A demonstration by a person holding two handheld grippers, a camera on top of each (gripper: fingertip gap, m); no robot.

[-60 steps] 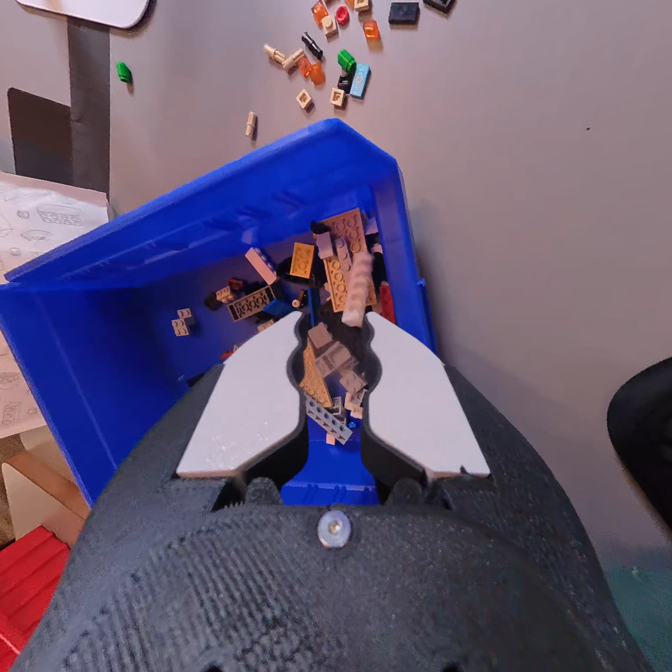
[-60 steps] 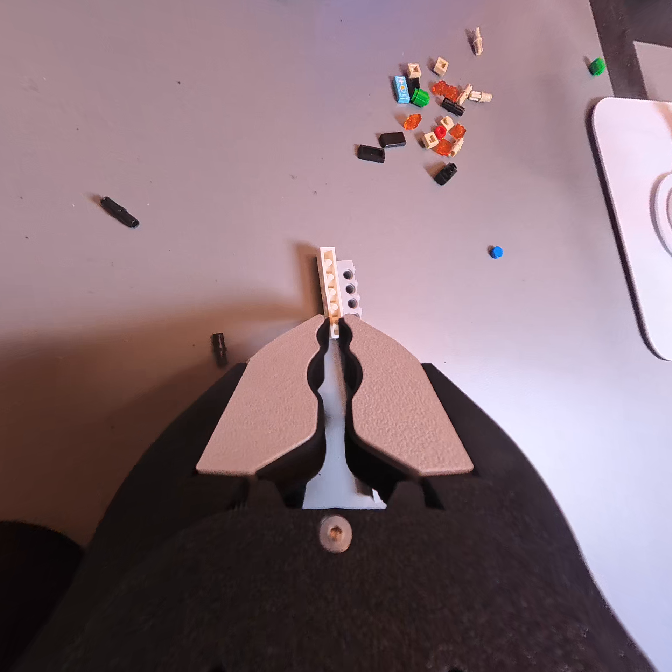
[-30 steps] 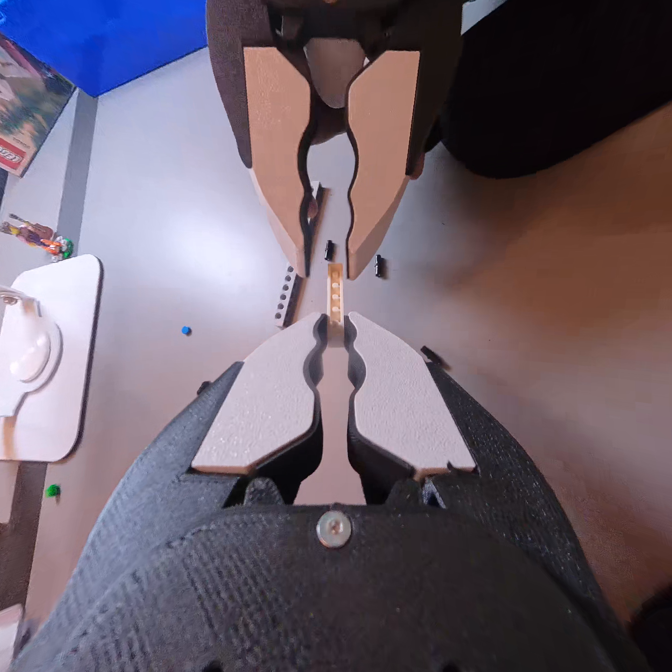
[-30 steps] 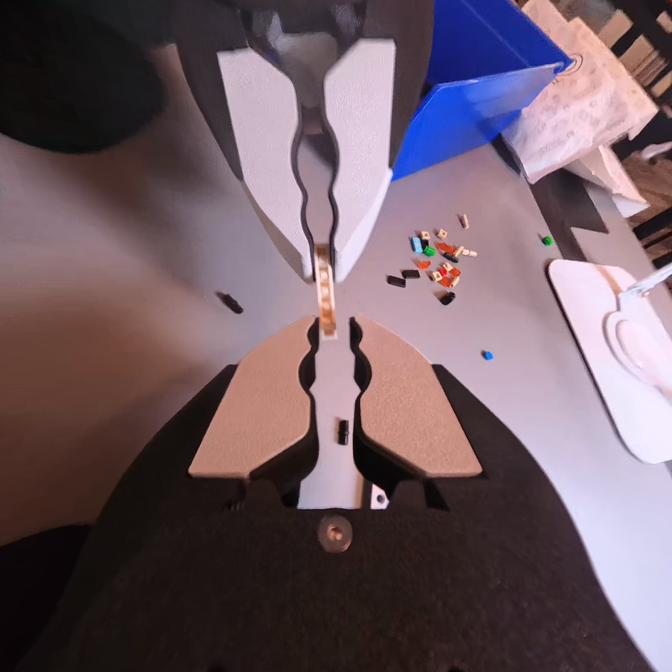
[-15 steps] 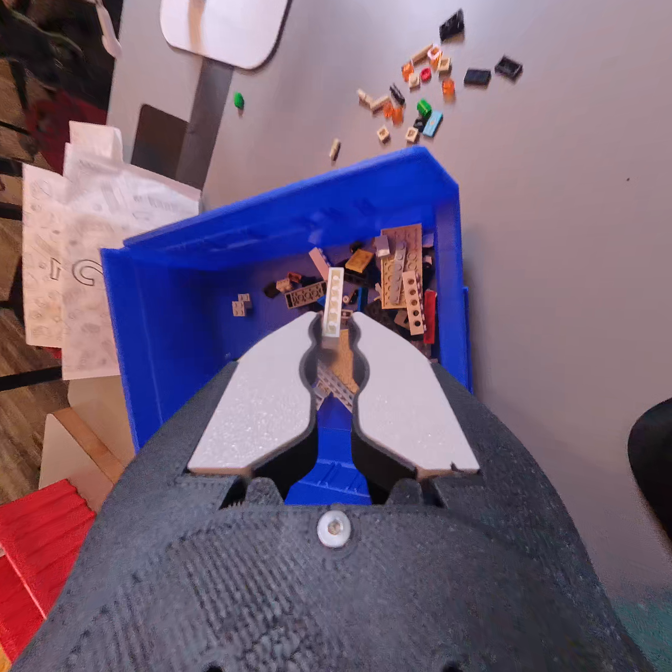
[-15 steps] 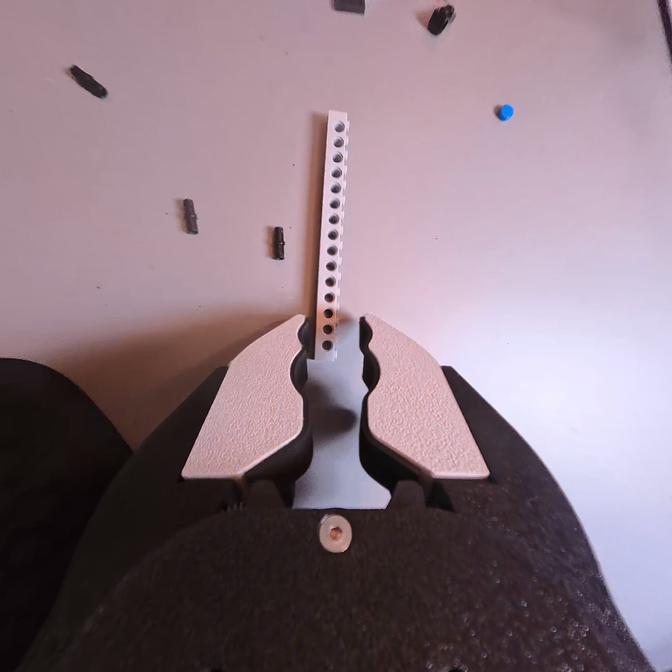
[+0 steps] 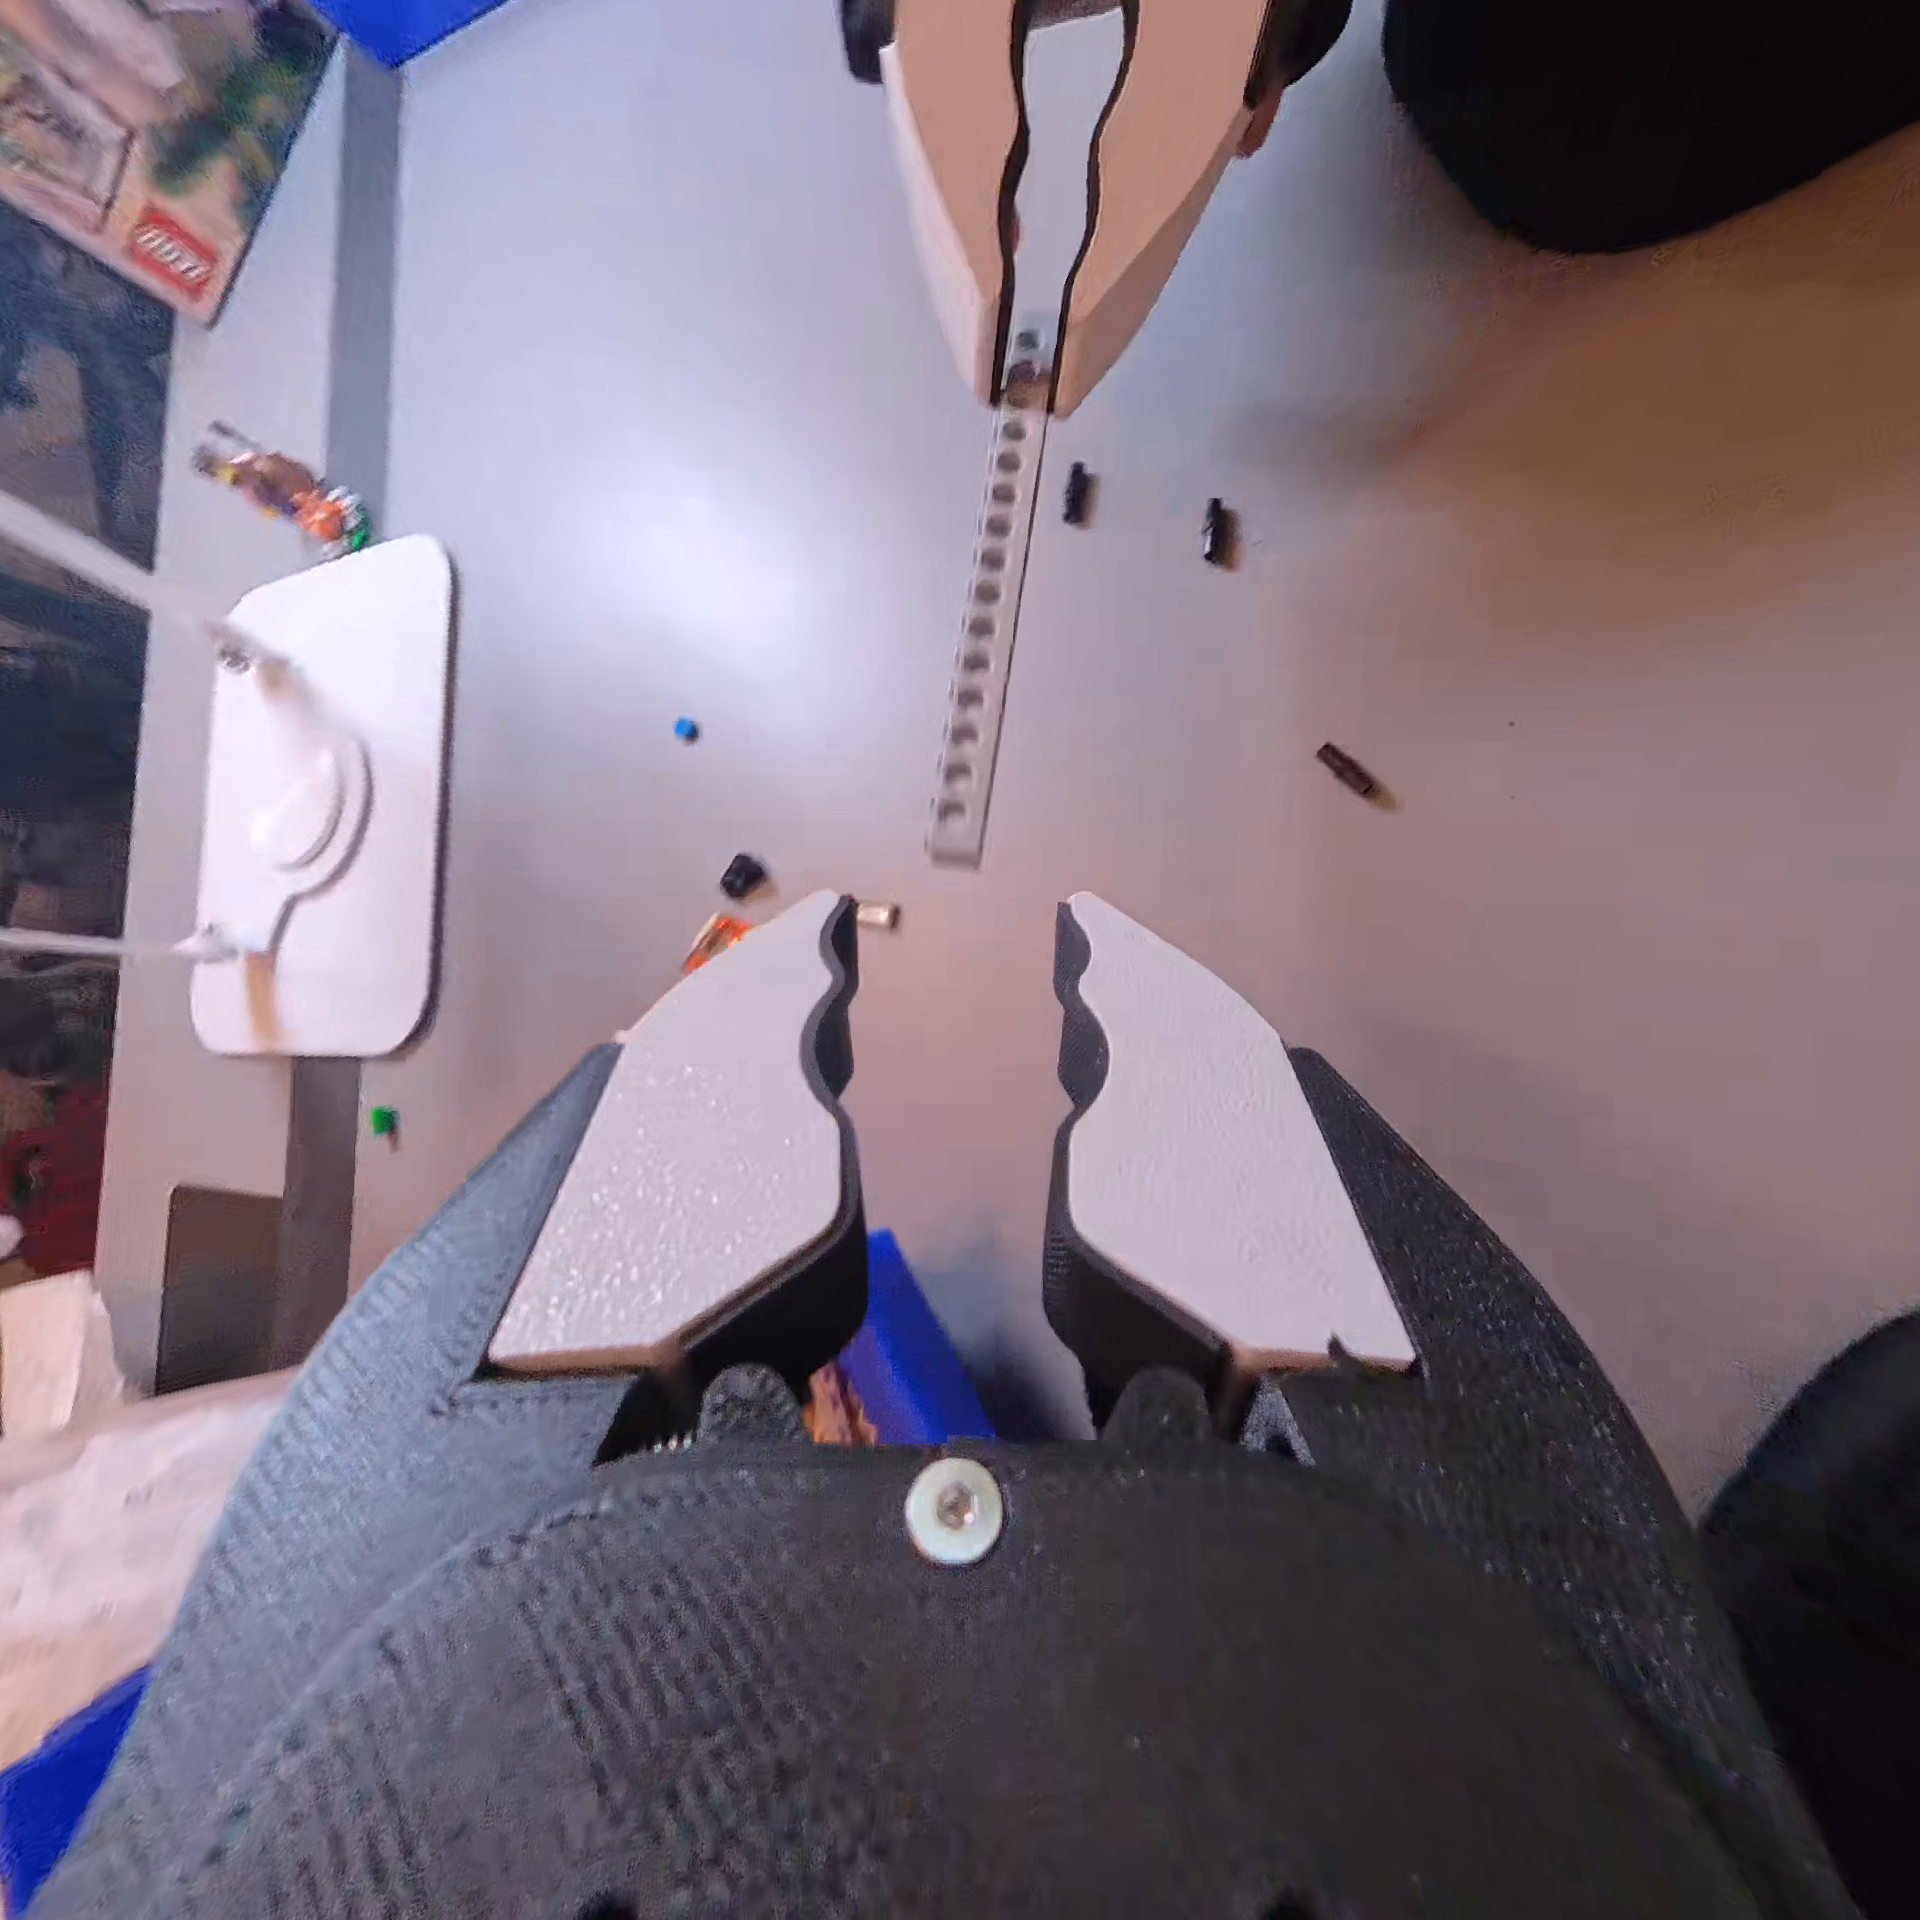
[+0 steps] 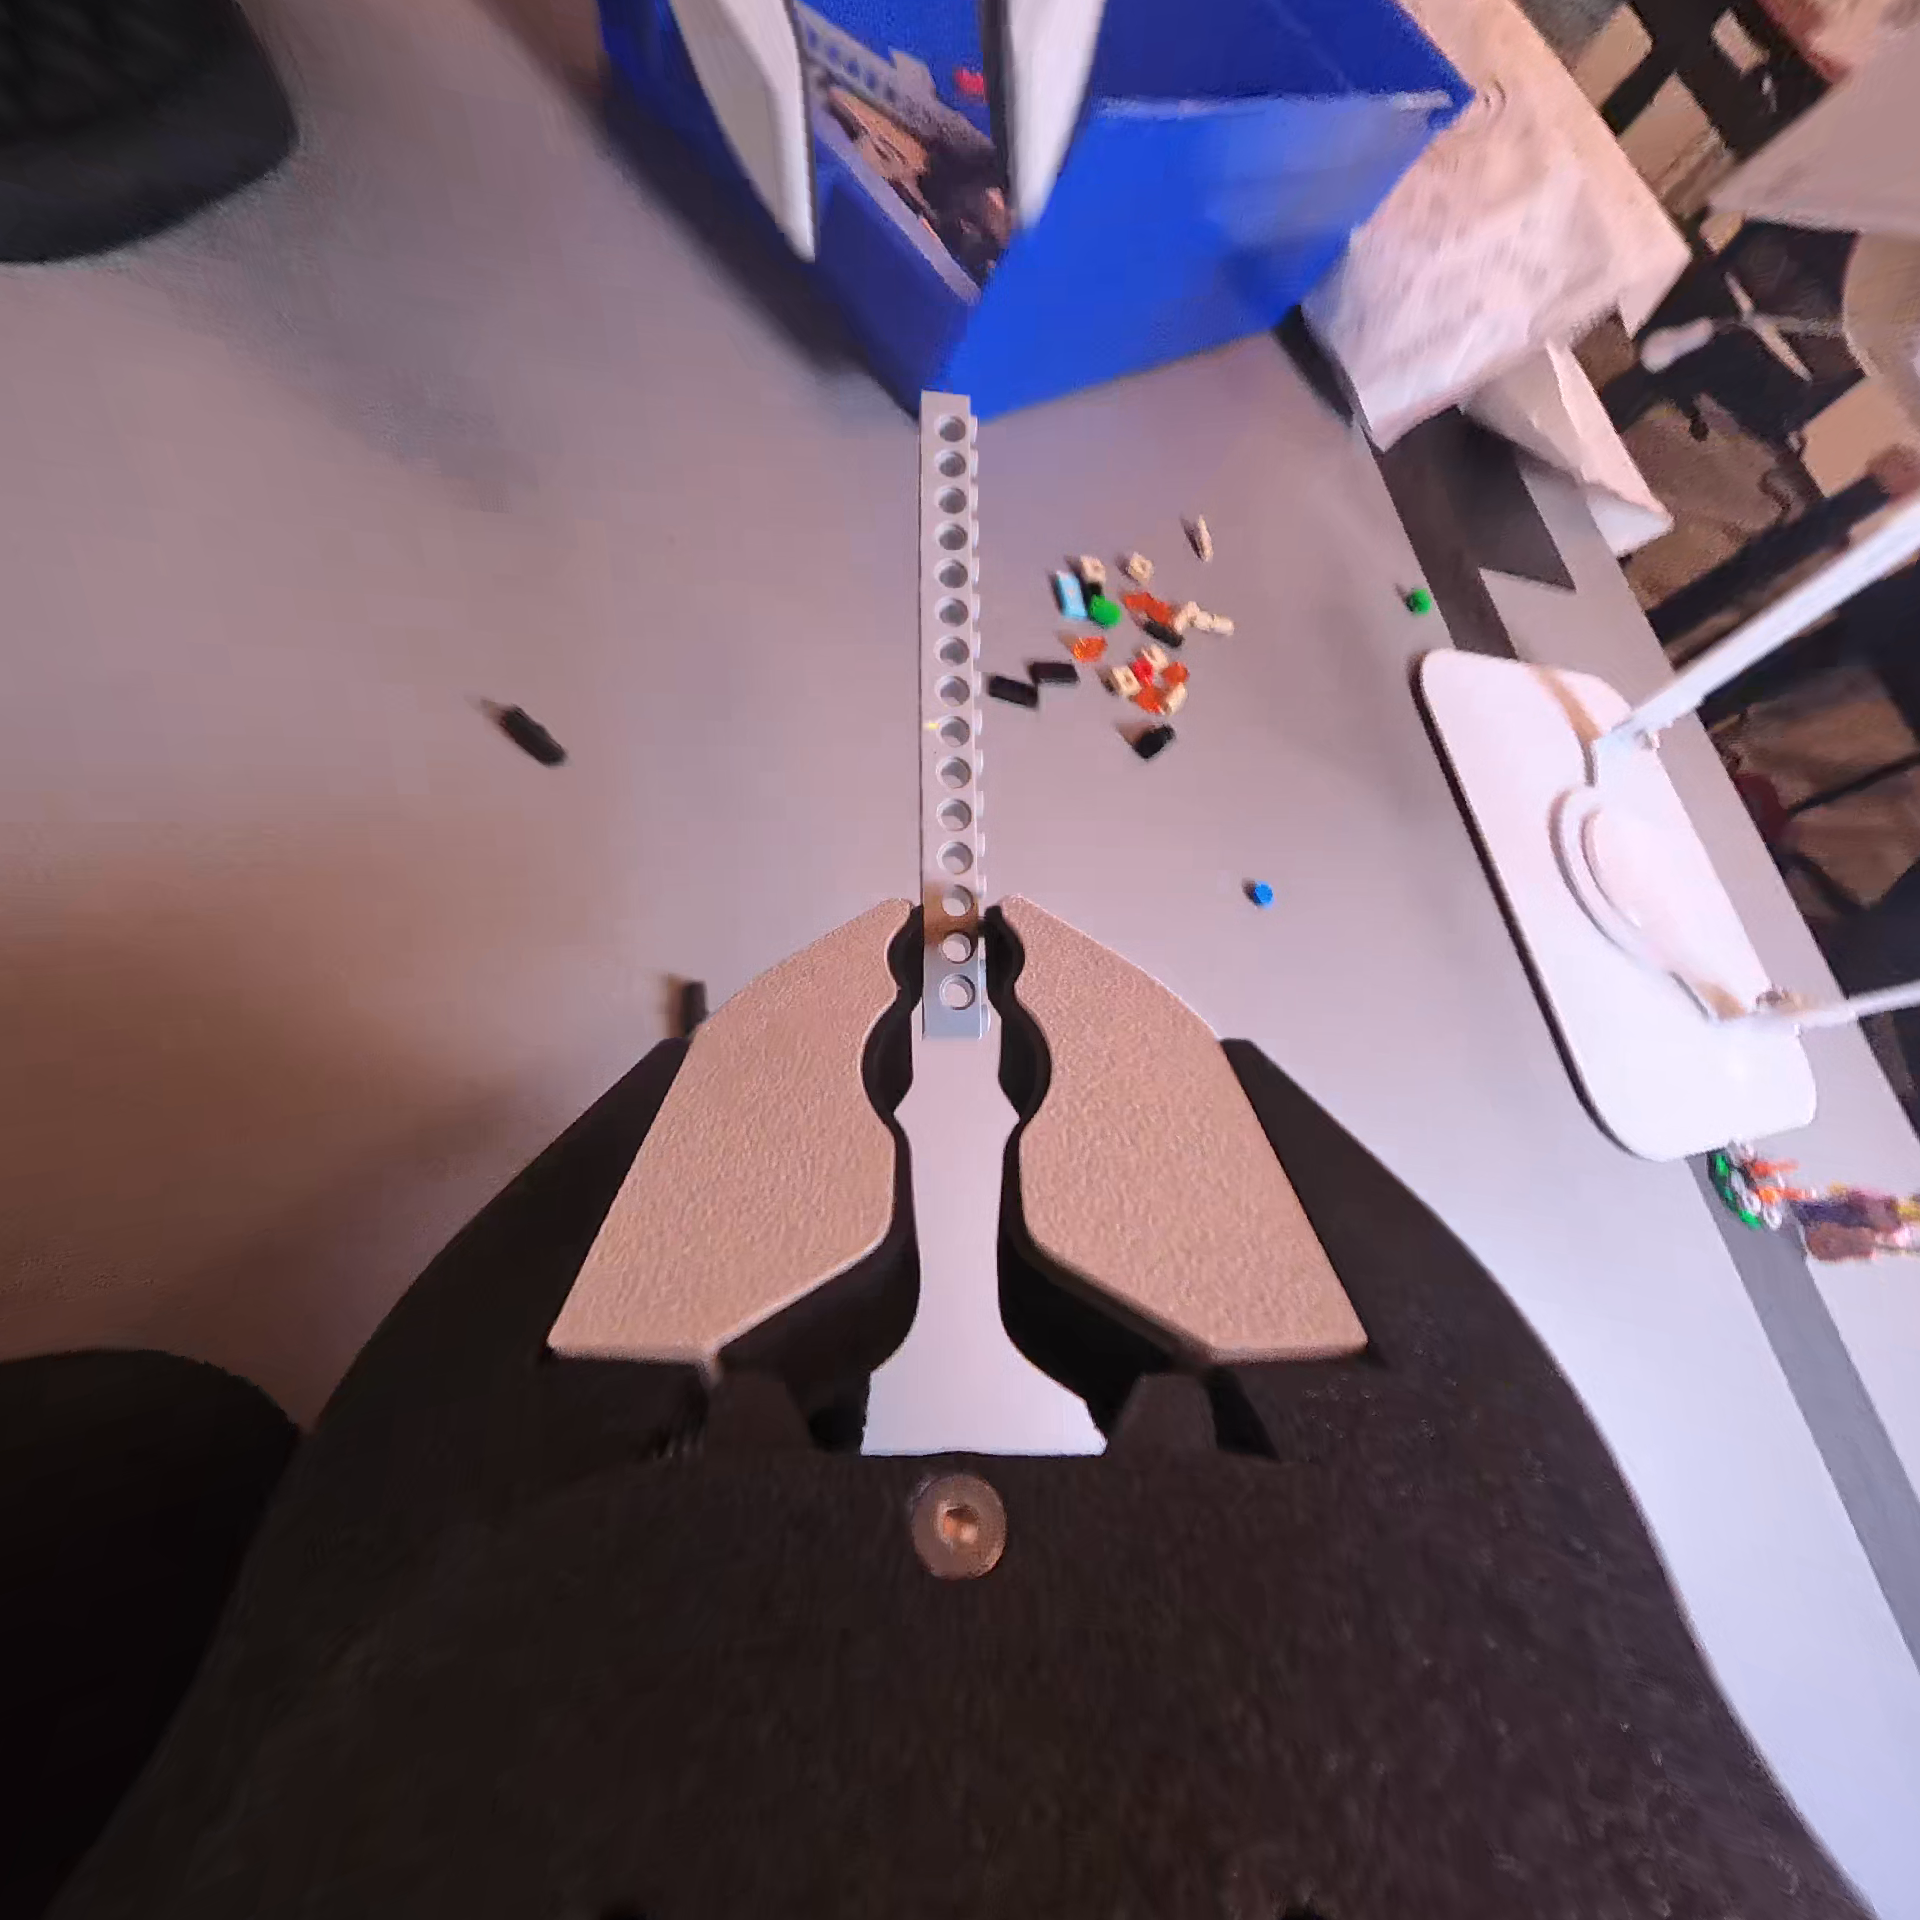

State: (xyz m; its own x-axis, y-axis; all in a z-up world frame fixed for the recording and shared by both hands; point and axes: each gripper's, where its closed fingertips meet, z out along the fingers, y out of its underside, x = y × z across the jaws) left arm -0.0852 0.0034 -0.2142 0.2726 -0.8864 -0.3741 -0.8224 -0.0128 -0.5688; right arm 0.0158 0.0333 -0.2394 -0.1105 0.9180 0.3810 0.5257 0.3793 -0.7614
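The right gripper (image 8: pixel 958 914) is clamped on the near end of a long light-grey plastic beam with a row of round holes (image 8: pixel 951 665). It sticks out over the grey table (image 8: pixel 416 520) toward the blue plastic bin (image 8: pixel 1195 208). The left gripper (image 7: pixel 956 914) is wide open and empty, facing the beam's free end. I'd keep that beam level, since a grip right at the end could let it pivot.

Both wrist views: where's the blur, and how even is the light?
Left wrist view: left edge and small parts smeared; table glares bluish-white at left, warm shadow at right. Right wrist view: blue bin and paper smeared, long grey beam sharp, left side in shadow.
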